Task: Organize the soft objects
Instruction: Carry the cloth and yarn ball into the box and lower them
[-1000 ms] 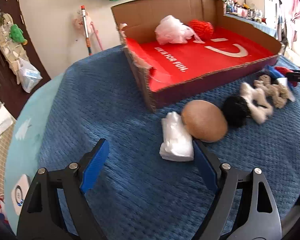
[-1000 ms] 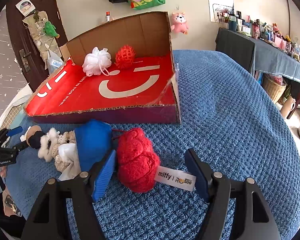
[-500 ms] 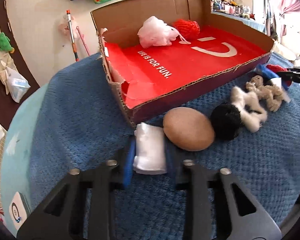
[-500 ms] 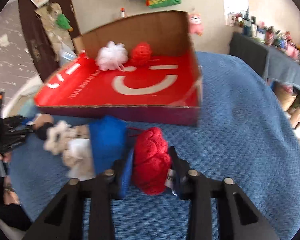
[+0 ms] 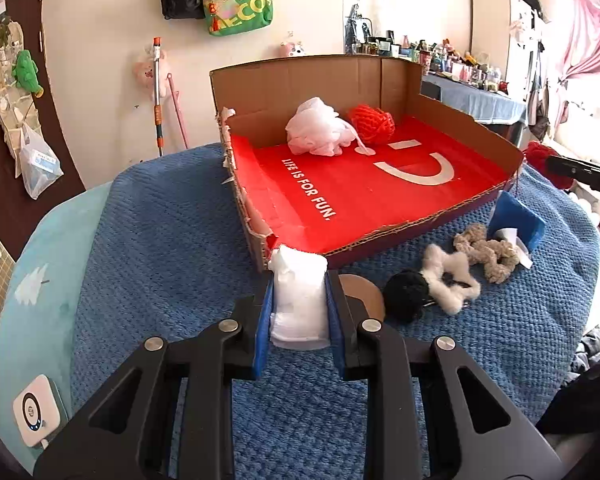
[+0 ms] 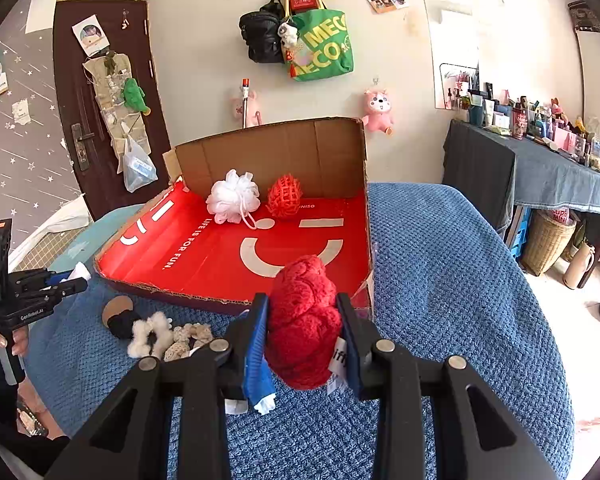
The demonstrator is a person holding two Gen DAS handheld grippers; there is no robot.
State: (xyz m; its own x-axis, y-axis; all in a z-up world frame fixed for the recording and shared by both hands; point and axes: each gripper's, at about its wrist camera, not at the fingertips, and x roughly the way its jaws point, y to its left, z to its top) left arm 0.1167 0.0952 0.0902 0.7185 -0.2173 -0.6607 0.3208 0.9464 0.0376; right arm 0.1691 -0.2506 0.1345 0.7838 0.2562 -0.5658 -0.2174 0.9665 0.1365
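The left gripper (image 5: 299, 304) is closed on a white folded cloth (image 5: 299, 300), which is pinched between its blue pads (image 5: 262, 328) and carried clear of the blue blanket (image 5: 160, 248). A second ago this gripper was wide open with the cloth lying on the blanket ahead of it; half a second ago the pads had been brought in around the cloth while it was still down. The cardboard box (image 5: 472, 132) with the red lining is seen just ahead of the held cloth, near its front left corner.

The tan round pad (image 5: 364, 292) and the black pom-pom (image 5: 406, 294) are left on the blanket just right of the left gripper, partly hidden behind its right finger. The white fluffy scrunchie (image 5: 452, 276) and beige scrunchie (image 5: 486, 250) lie further right.

The right gripper (image 6: 303, 332) is shut on the red knitted toy (image 6: 303, 320), which has been lifted; a second ago the toy rested between open fingers. The toy's white label (image 6: 339, 360) is pressed against the right pad. The blue cloth piece (image 6: 257, 376), previously beside the toy, is now seen below the left finger of that gripper.

Inside the box, at the far end from both grippers, a white bath pouf (image 6: 233, 196) and a red mesh ball (image 6: 286, 197) sit side by side, unchanged.
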